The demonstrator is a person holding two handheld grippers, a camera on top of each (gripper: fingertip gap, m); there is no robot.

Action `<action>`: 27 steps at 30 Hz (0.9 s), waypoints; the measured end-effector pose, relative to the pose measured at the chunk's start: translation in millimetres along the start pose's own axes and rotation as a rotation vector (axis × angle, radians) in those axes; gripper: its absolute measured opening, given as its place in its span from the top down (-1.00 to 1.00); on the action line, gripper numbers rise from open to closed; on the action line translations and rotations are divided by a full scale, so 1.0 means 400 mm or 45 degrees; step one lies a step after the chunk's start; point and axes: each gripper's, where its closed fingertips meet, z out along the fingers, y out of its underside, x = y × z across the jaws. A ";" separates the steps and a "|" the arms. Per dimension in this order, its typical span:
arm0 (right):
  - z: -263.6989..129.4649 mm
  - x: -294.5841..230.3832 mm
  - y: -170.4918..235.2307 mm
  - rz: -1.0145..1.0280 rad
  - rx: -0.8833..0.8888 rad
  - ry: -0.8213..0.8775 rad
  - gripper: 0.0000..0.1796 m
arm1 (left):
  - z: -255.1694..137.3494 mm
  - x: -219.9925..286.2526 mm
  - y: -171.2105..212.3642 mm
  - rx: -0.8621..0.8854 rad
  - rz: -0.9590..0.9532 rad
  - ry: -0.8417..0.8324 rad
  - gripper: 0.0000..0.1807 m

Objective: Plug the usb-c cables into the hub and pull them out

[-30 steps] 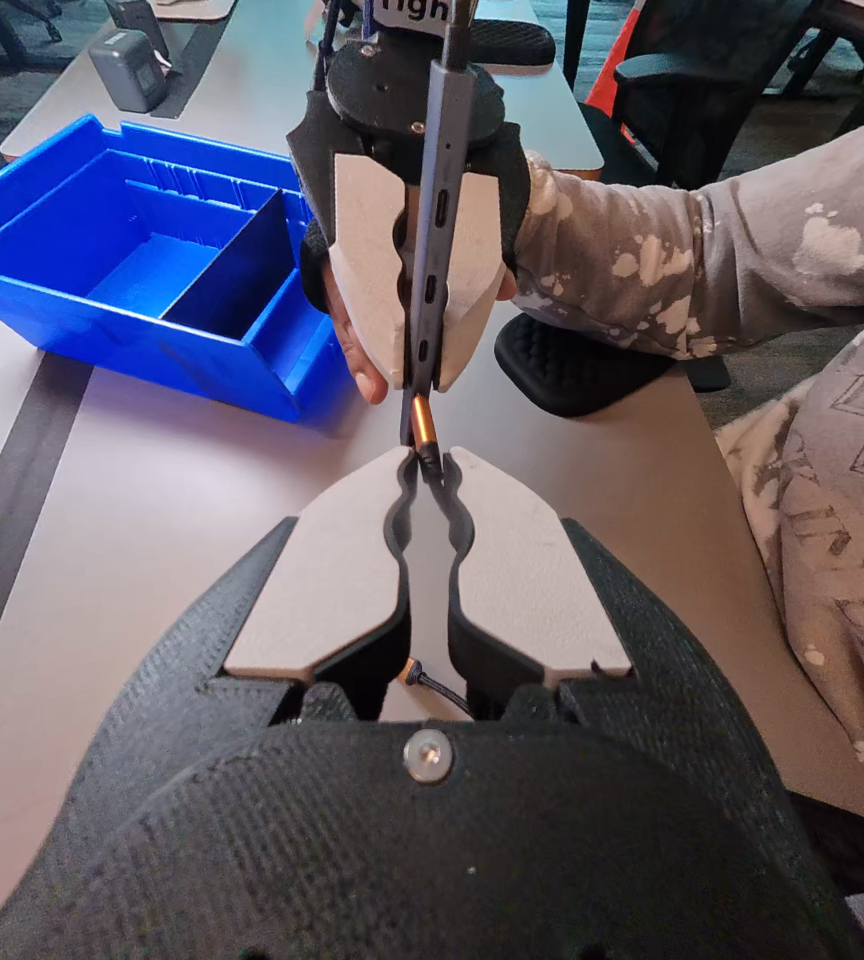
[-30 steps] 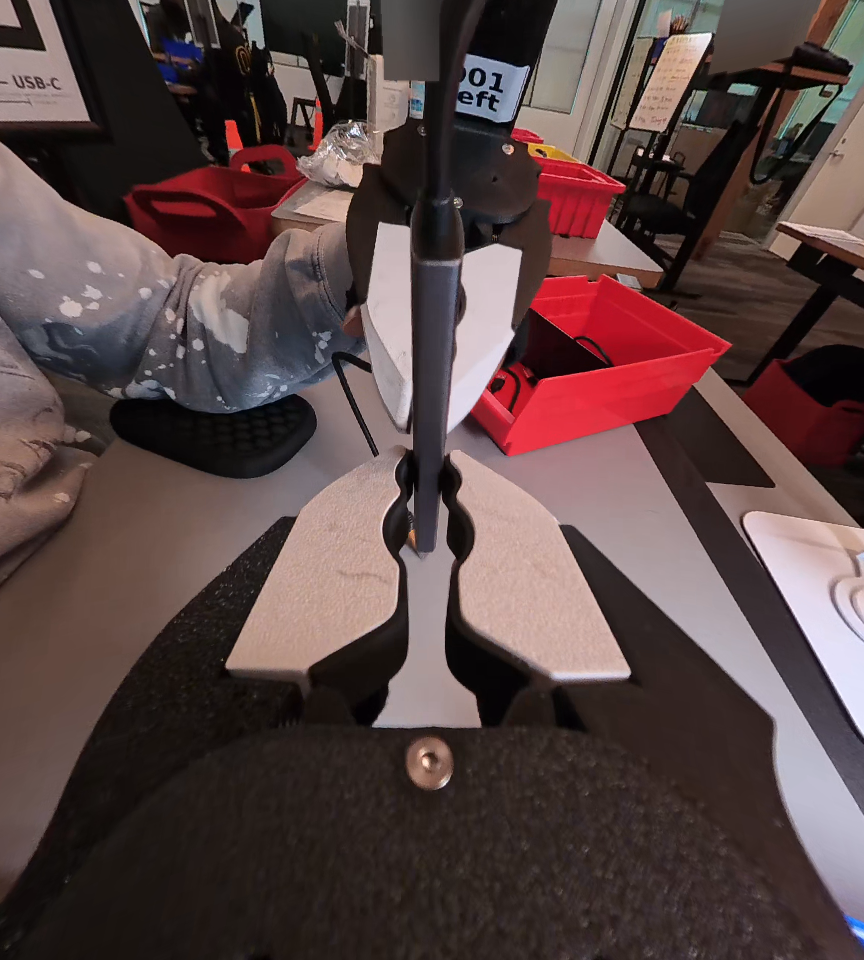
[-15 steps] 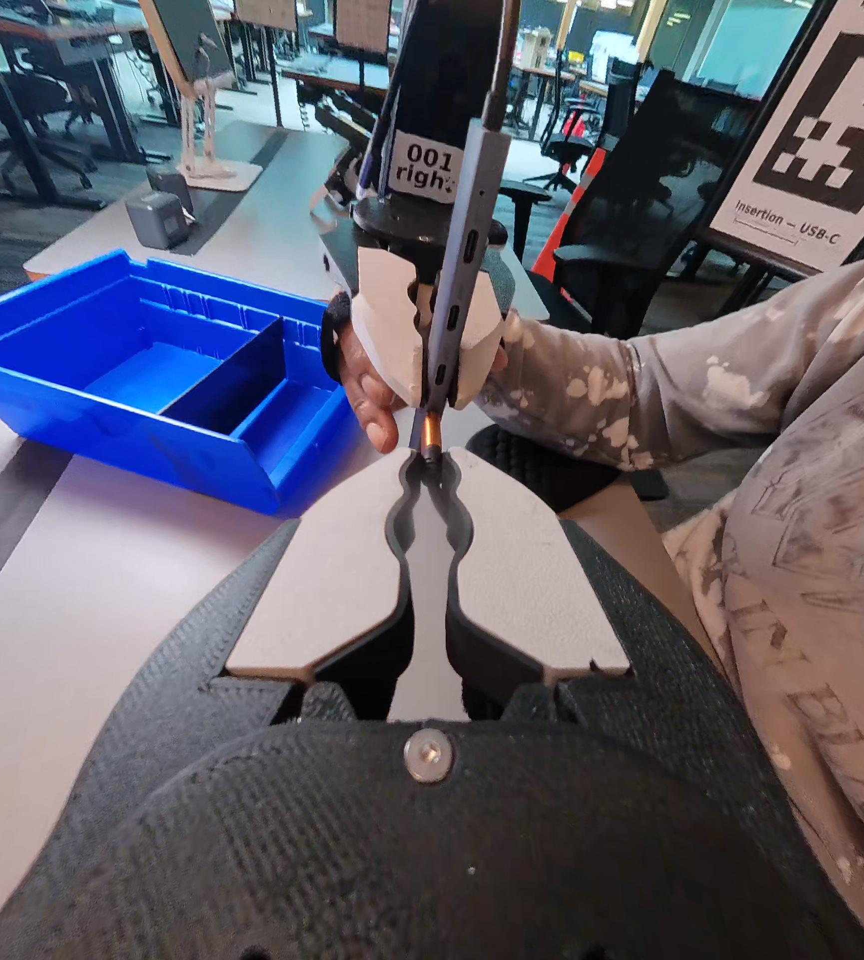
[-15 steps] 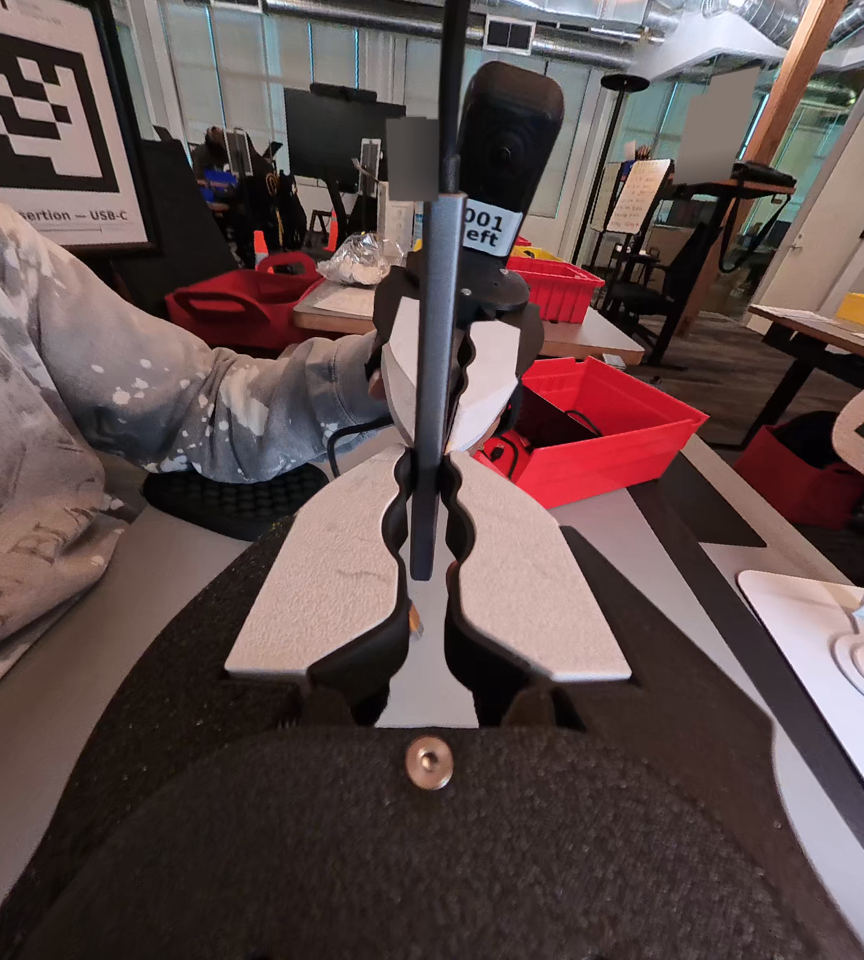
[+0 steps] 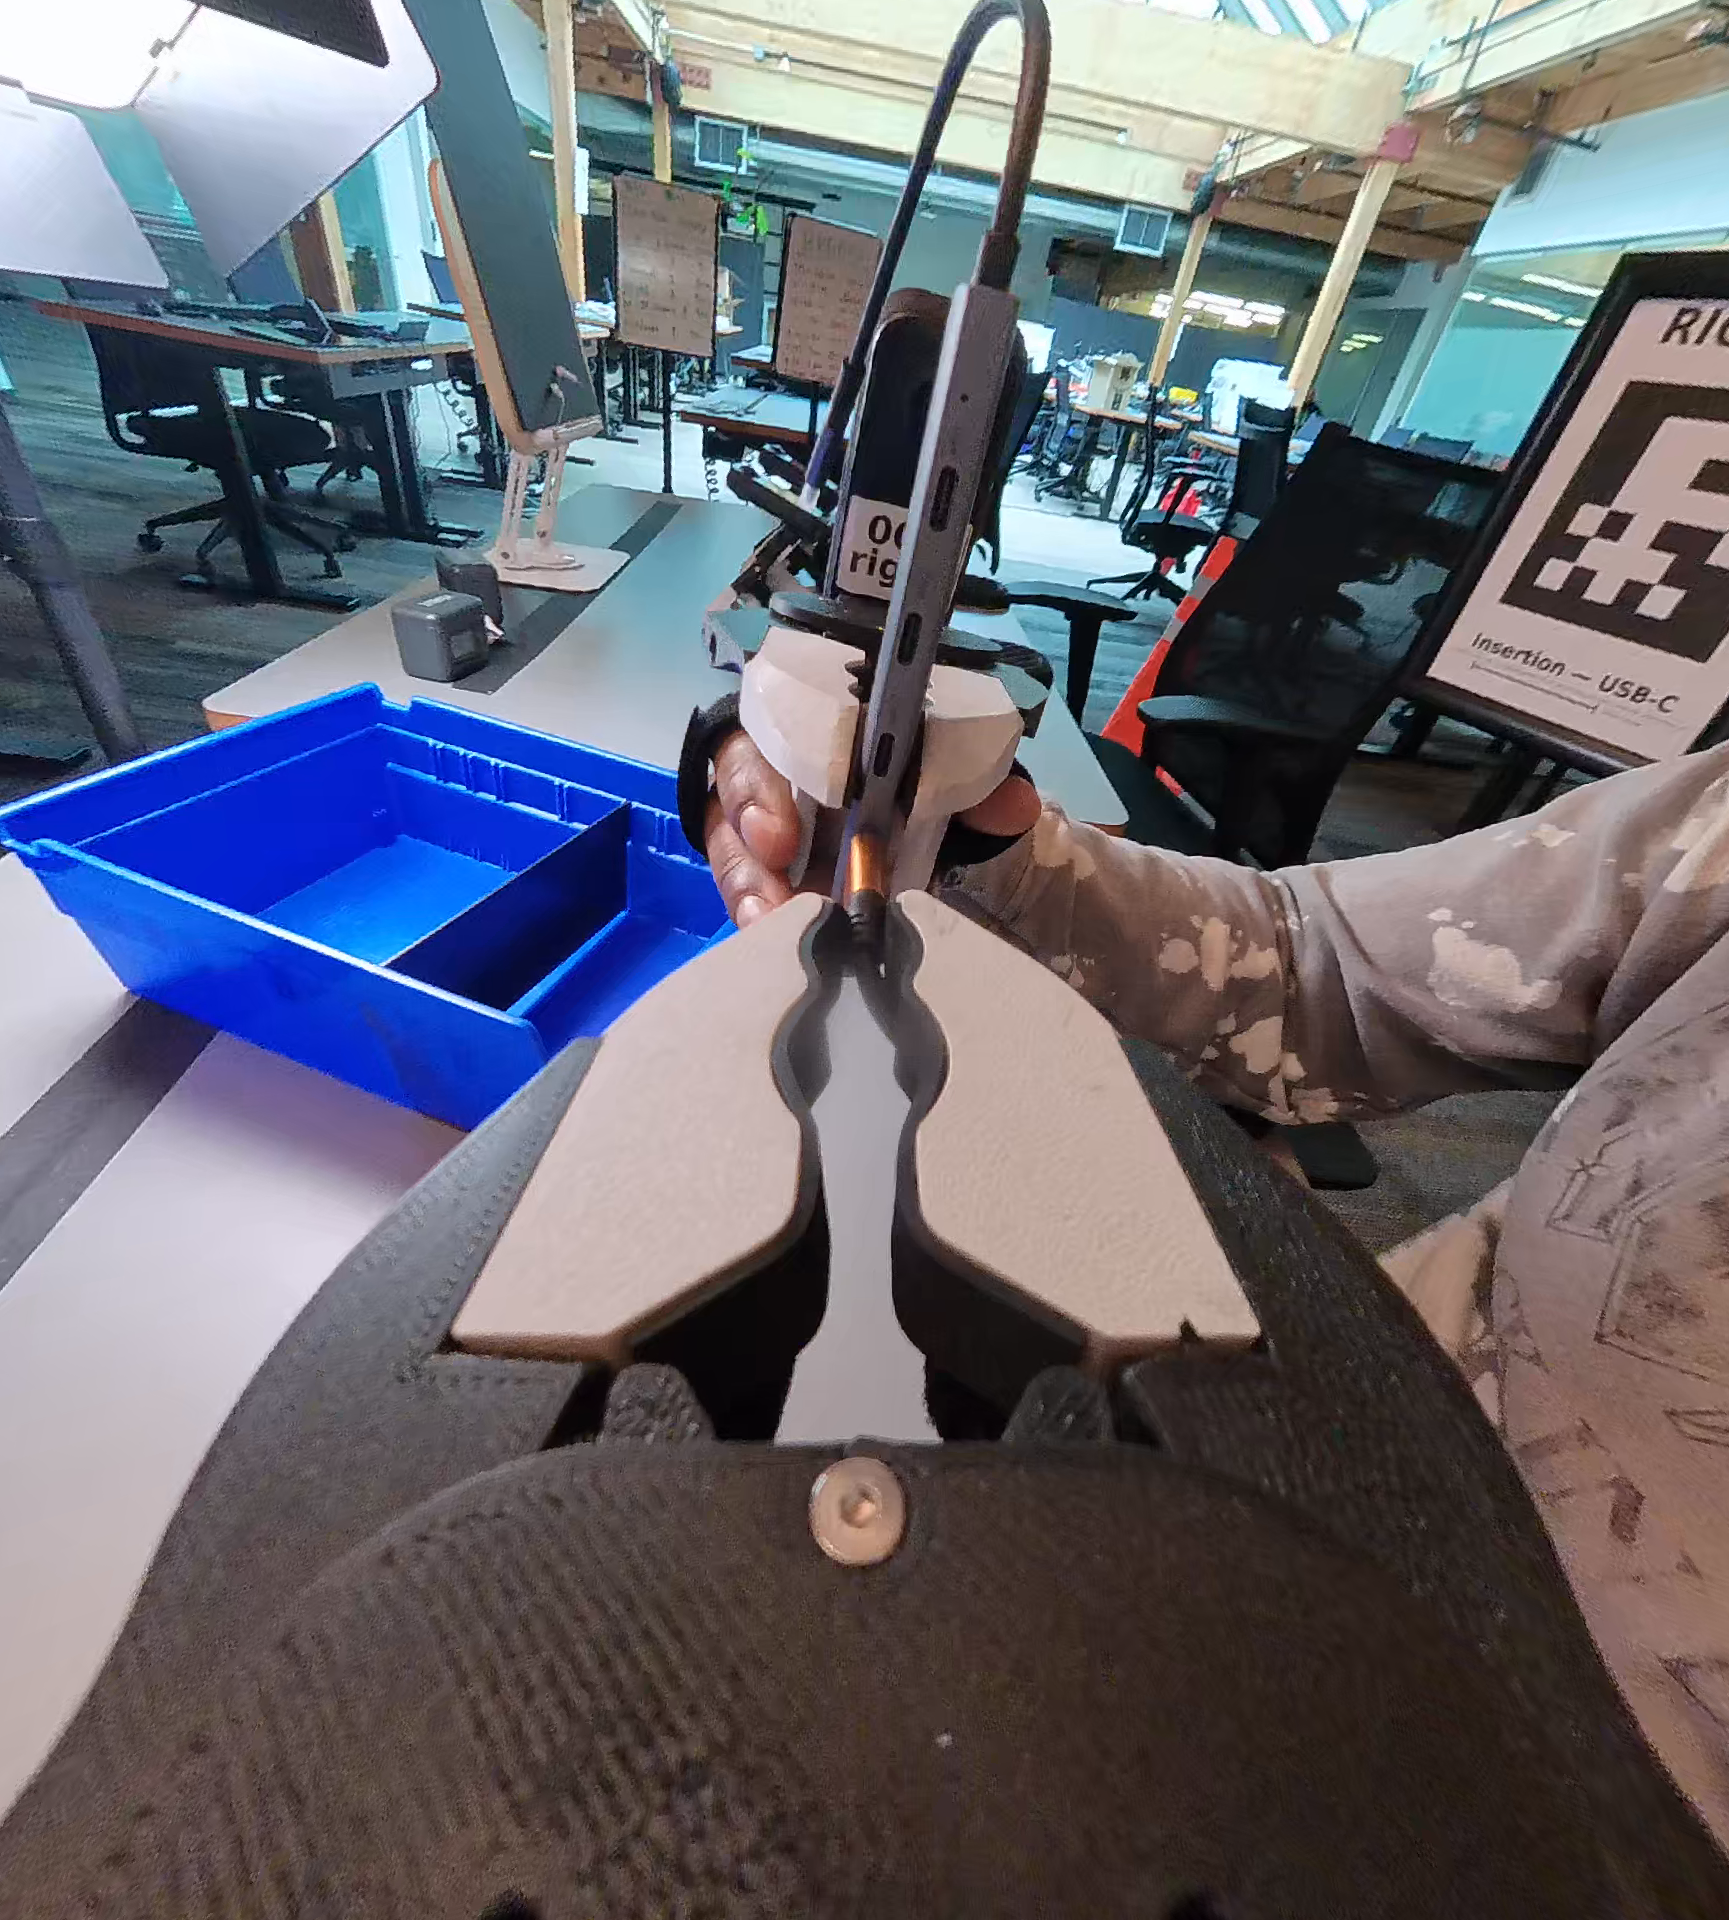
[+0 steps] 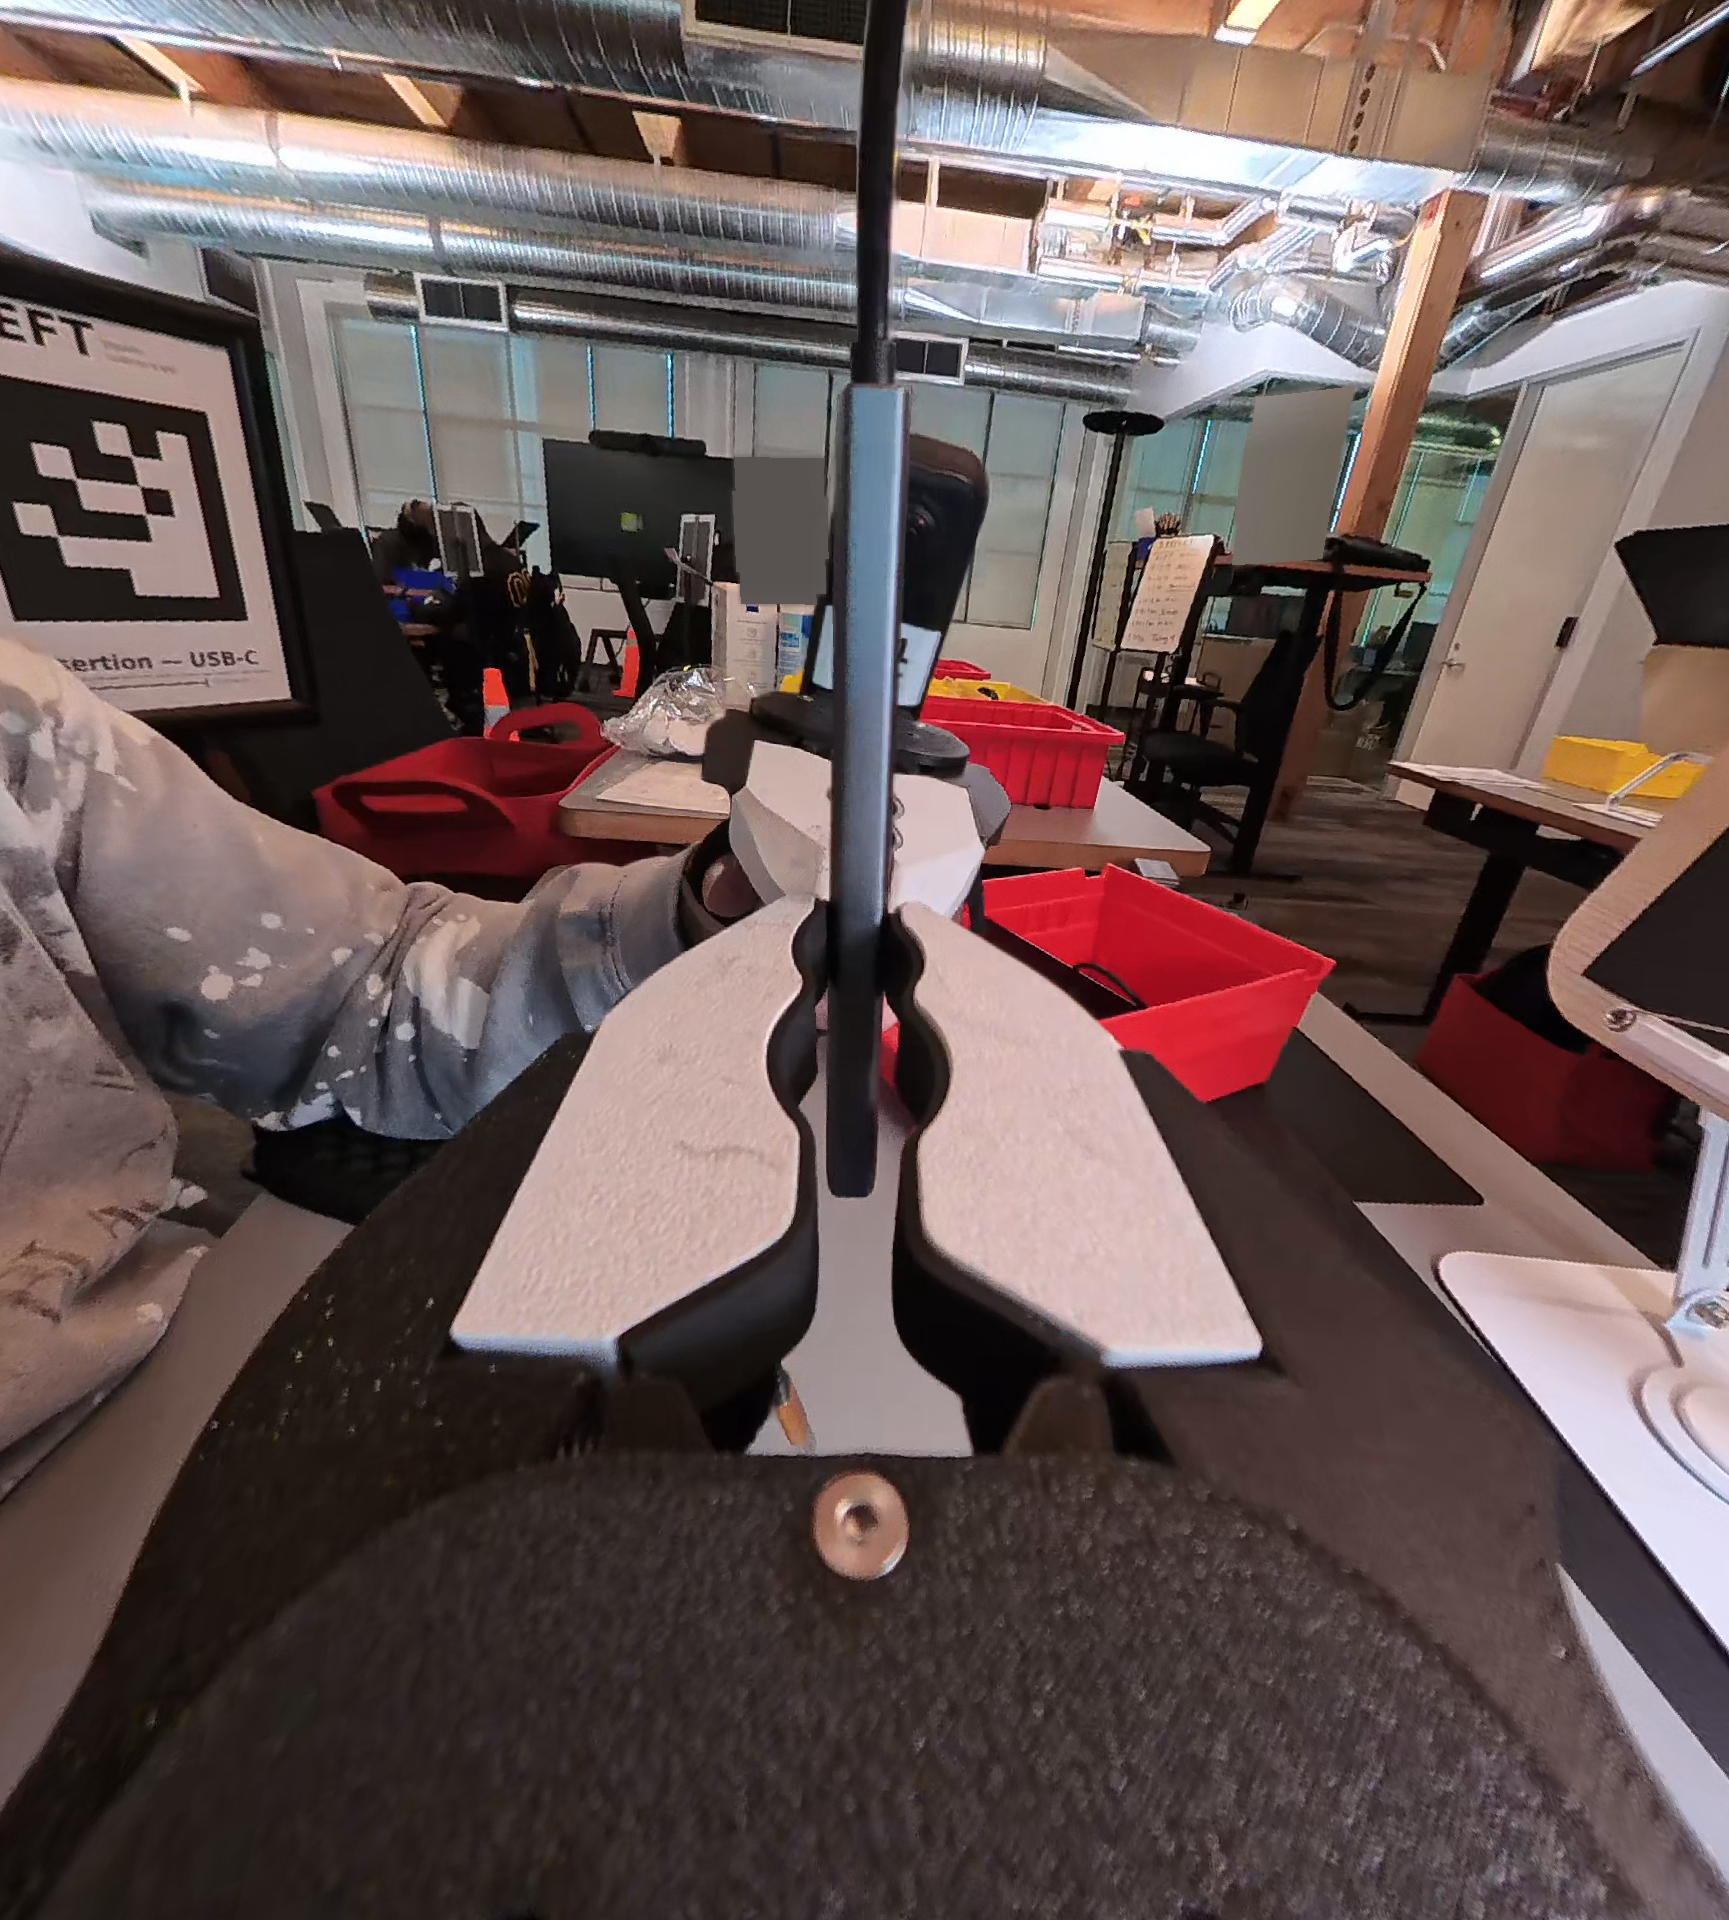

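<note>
Hub [image 6: 858, 831] stands upright, clamped between our right gripper's [image 6: 855, 935] fingertips, above the table [image 5: 91, 1299]. Our left gripper [image 5: 862, 914] pinches the copper plug [image 5: 862, 868] at the hub's bottom port. Only the left wrist view shows the ports and the blue bin [image 5: 320, 883]; both grippers face each other.

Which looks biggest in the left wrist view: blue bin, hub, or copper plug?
1. blue bin
2. hub
3. copper plug

All sit at similar distances, so this ranking seems safe.
</note>
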 end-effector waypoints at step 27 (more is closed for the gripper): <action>0.012 -0.016 0.059 -0.095 -0.279 0.012 0.89 | -0.018 0.010 0.030 -0.194 0.122 -0.040 0.91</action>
